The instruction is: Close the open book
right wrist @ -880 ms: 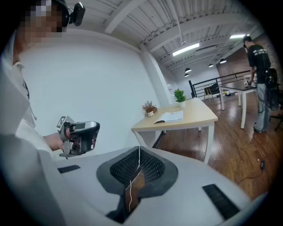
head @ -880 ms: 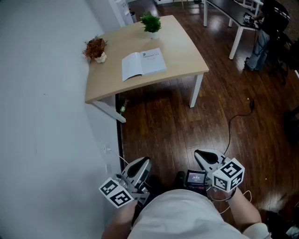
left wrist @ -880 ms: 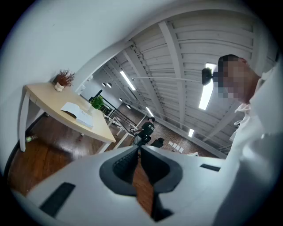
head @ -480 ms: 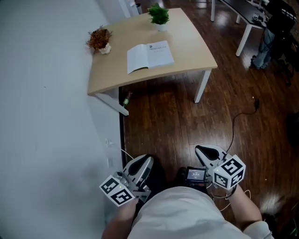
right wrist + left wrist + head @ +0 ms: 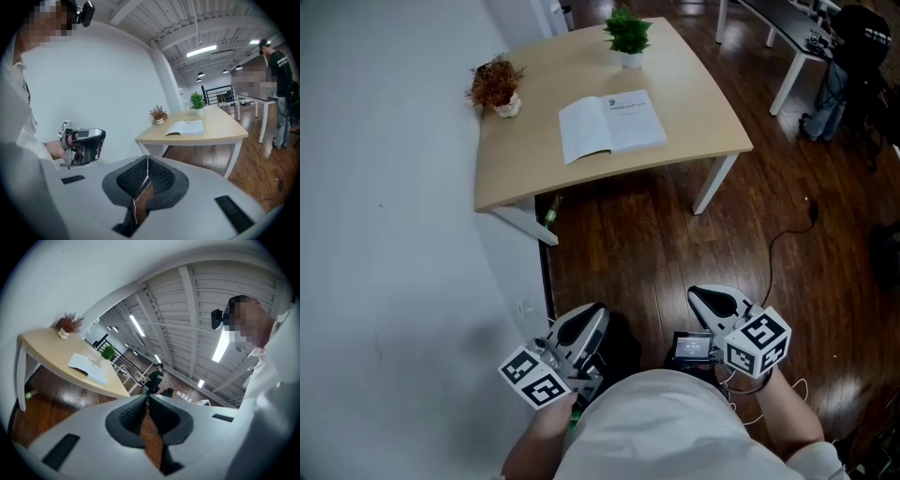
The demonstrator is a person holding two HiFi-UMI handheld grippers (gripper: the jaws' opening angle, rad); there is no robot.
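Head view: the open book (image 5: 611, 125) lies flat at the middle of the desk (image 5: 530, 141), print unreadable. Left gripper view: left gripper (image 5: 146, 397) fingers pressed together, short of the desk. Right gripper view: right gripper (image 5: 148, 159) fingers likewise; unlike the left's, it catches the other gripper.

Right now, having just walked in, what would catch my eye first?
An open book lies on the pale table by the white wall, with a green plant and a dried plant towards its far edge. Nearer, over the dark floor, the left gripper and right gripper are both shut and empty.
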